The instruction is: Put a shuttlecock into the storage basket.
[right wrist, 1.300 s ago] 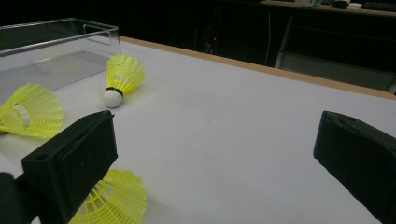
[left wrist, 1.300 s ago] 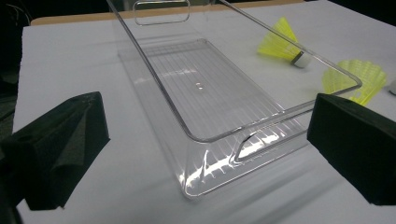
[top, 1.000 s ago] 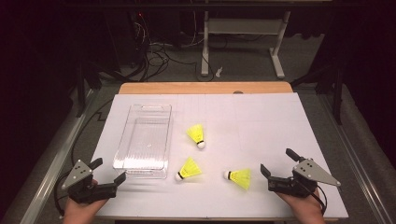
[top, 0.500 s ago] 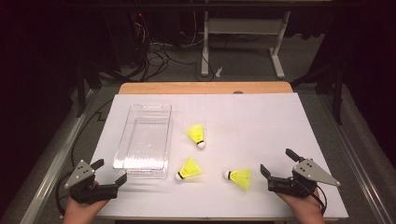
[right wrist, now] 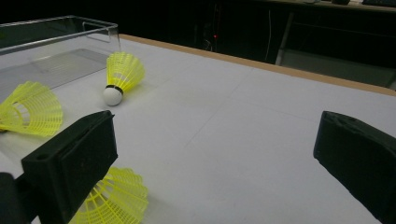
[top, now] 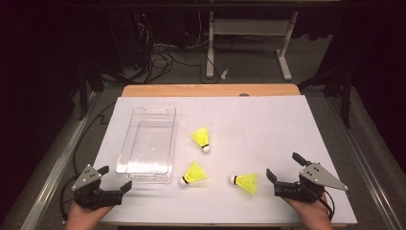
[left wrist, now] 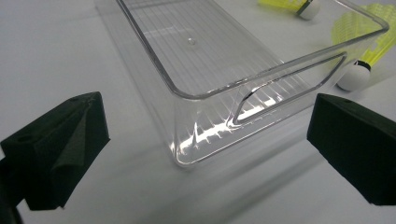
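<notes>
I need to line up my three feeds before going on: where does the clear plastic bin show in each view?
High view: the clear plastic bin lies left of centre, empty.
Left gripper view: its near end wall with the handle slot spans the middle, between the open jaws.
Right gripper view: its far corner sits at the top left.
Shared landmark: the yellow shuttlecock lying just beside the bin.

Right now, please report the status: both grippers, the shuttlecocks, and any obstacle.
Left gripper open, at clear bin corner. Right gripper open, beside nearest shuttlecock. Three shuttlecocks on table, bin empty. Nothing in the way.
</notes>
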The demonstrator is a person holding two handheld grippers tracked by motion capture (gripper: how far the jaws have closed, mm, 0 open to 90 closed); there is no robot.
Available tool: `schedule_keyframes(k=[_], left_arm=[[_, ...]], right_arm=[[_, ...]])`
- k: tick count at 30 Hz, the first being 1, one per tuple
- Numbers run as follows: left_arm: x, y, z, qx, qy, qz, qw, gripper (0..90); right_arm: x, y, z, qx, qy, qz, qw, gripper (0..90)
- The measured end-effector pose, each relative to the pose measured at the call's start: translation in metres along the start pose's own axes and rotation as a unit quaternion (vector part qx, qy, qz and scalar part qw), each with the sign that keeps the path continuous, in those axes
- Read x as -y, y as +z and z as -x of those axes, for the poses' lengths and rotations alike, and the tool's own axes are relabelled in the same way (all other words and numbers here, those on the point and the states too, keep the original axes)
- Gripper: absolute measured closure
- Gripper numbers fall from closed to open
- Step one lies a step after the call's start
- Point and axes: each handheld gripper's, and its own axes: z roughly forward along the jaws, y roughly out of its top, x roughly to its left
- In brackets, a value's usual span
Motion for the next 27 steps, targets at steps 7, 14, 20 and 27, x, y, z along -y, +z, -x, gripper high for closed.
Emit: schedule_keyframes(k=[7, 14, 20, 27], left_arm=[[0.004, 0.001, -0.004, -0.003, -0.008, -0.033, 0.9994, 0.8], [0.009, -0.003, -0.011, -0.005, -0.024, -0.056, 0.9981, 0.8], [0.010, 0.002, -0.012, -0.003, -0.028, -0.090, 0.9955, 0.8], [0.010, 0.009, -0.009, -0.006, -0.024, -0.131, 0.9911, 0.8]], right_arm=[[0.000, 0.000, 0.000, -0.002, -0.001, -0.002, 1.0000, 0.0], [0.000, 0.001, 0.000, -0.004, -0.003, -0.004, 1.0000, 0.0], [0.000, 0.000, 0.000, -0.004, -0.005, -0.004, 1.0000, 0.0], [-0.002, 0.000, -0.002, -0.008, -0.011, -0.006, 0.9999, 0.0]])
